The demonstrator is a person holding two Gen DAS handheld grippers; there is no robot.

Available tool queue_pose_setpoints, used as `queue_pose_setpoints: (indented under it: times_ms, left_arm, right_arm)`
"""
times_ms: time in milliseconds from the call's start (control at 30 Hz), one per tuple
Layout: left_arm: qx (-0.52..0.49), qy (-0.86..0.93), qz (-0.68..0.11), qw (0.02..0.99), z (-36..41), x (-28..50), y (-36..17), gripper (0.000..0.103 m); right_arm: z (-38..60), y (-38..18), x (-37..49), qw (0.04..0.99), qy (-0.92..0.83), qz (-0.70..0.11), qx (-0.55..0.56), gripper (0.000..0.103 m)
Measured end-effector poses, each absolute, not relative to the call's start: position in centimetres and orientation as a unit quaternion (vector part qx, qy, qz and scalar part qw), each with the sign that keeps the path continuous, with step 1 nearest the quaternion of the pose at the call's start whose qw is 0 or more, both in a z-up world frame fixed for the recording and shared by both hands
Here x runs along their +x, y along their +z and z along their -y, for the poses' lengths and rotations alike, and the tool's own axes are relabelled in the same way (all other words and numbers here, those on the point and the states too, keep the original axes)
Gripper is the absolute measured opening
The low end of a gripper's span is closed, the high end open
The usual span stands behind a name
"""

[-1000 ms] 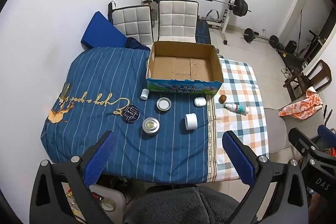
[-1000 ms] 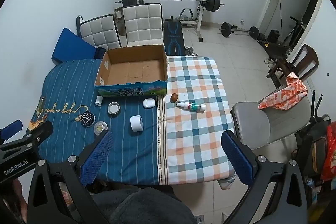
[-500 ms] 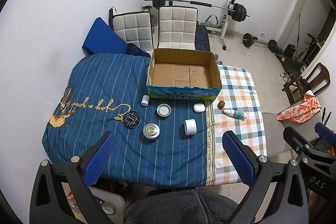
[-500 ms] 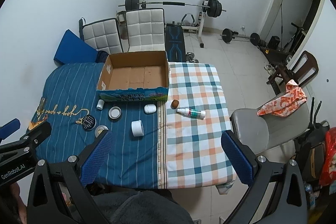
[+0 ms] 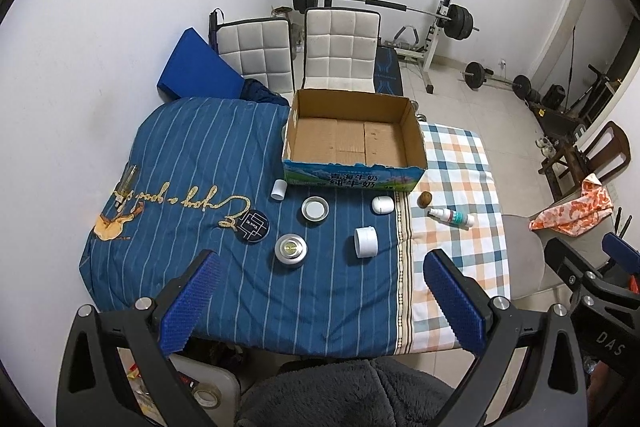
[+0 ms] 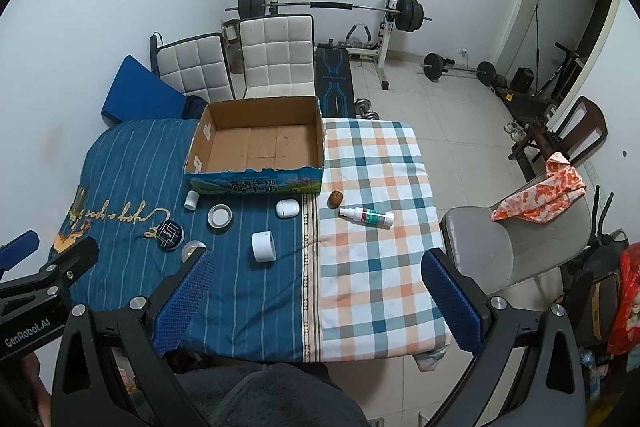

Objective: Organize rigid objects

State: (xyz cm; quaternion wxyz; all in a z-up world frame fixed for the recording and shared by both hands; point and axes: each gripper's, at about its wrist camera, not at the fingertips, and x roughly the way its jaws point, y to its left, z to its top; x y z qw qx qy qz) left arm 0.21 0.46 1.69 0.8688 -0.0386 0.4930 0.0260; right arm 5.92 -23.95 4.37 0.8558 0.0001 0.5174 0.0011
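Items on the cloth-covered table [image 5: 208,147], left to right: small white bottle [image 5: 278,189], black round tin [image 5: 252,225], open white jar [image 5: 315,209], silver tin [image 5: 291,249], white cylinder [image 5: 366,242], white case [image 5: 382,204], brown ball [image 5: 425,199], spray bottle [image 5: 451,217]. Behind them my cardboard box [image 5: 352,141] sits empty, flaps open. My left gripper [image 5: 320,301] and right gripper [image 6: 316,297] hover wide open, holding nothing.

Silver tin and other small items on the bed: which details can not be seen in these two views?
- Silver tin: right wrist view, partly hidden behind the right gripper's blue finger.
- Spray bottle label: both views, print too small to read.
- Cardboard box near inside wall: left wrist view, hidden by its own front.
- Black round tin lettering: too small.
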Motion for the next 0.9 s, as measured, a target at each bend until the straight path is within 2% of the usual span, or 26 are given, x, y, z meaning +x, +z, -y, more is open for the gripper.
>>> queue_pose_setpoints:
  times_ms: [900]
  left_arm:
    - [-0.046, 0.016, -0.49, 0.87, -1.0, 1.5, 2.3, 0.103]
  right_arm:
    - [23.9, 5.4, 7.9, 0.859, -0.008, -0.512, 0.006, 0.103]
